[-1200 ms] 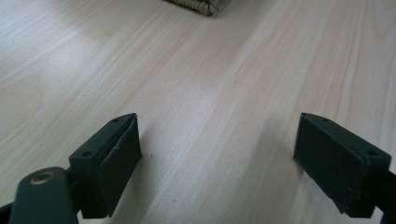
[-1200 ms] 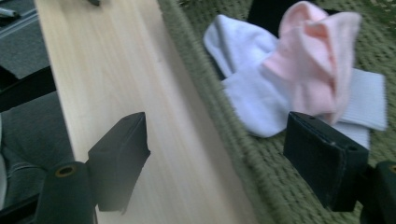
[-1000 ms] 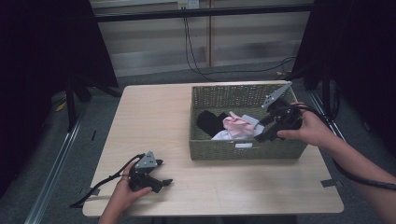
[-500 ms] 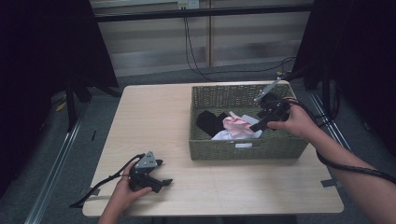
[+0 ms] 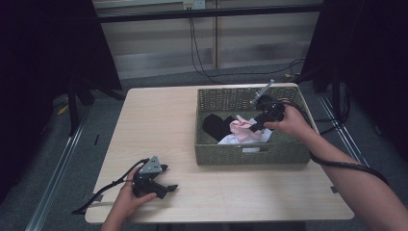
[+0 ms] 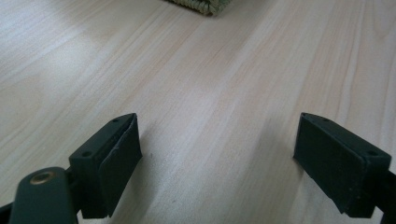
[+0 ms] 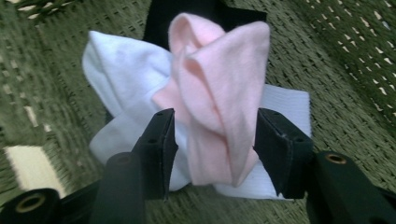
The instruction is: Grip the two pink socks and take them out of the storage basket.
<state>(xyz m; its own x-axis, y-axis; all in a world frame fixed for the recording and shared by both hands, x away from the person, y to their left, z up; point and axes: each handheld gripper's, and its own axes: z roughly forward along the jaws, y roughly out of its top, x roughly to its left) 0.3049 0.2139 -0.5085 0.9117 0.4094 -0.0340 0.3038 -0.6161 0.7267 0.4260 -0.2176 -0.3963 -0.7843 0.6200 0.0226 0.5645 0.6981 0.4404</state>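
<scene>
Left side: the left gripper [image 5: 169, 187] rests low on the wooden table [image 5: 159, 125] near the front edge, held by the person's left hand [image 5: 129, 199]. In its own view the jaws stand wide apart with bare tabletop between them, holding nothing.

Centre right: a green woven basket [image 5: 250, 154] sits on the table. Inside lie a black cloth [image 5: 216, 126], a pink cloth [image 5: 240, 129] and a white cloth [image 5: 231, 139], bunched together.

Right side: the right hand [image 5: 291, 122] holds the right gripper [image 5: 255, 128] down inside the basket. In the right gripper view the pink cloth [image 7: 219, 93] stands bunched between the two jaws, one on each side. The jaws are partly parted; whether they press the cloth cannot be told. The white cloth [image 7: 126, 74] lies under and beside it.
</scene>
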